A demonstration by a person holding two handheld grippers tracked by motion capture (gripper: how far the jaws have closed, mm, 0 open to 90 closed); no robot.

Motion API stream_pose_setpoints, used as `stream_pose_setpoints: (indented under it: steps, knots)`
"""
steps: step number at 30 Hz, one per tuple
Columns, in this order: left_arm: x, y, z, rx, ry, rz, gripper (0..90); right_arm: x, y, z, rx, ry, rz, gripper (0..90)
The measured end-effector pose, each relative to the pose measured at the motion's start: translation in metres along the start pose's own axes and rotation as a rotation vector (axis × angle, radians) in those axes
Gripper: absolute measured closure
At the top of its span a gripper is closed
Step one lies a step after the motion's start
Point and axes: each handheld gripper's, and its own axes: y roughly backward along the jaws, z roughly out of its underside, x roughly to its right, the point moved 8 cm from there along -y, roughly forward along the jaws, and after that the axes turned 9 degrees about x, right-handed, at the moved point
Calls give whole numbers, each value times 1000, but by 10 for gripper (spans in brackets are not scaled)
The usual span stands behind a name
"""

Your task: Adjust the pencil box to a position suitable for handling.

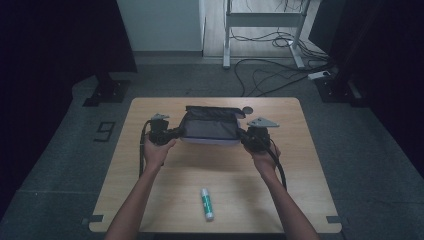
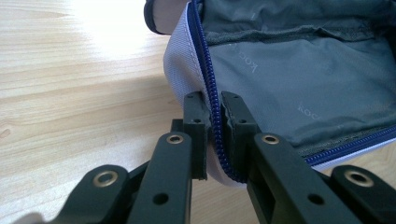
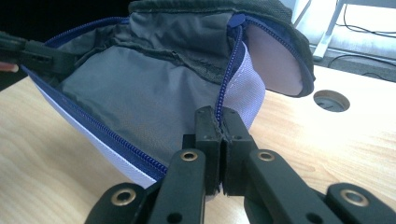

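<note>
The open pouch, mid-worktop, is clamped at its zipper ends by the left hand-held gripper and right hand-held gripper. If pulled unevenly, an edge could slip free.

Light wood-grain desk, rectangular, round cable hole near far edge. Directly upon it — open grey zip pouch toward the back; green-and-white glue stick near front edge, well apart.

My left gripper and right gripper face each other. Both jaws are clamped, my forearms outstretched.
</note>
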Motion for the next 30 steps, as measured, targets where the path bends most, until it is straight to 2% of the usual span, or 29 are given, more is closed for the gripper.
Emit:
stream_pose_setpoints:
  steps: [5,18,26,30]
  knots:
    - [3,7,4,2,-15,8,821,-6,8,5,12,-15,-25,864]
    - [4,19,18,-4,-14,37,826,-22,22,7,36,17,-59,863]
    - [4,22,35,-30,-8,52,830,-27,24,20,26,21,-74,864]
    - [5,24,43,-33,-1,57,833,-29,26,27,32,0,-87,864]
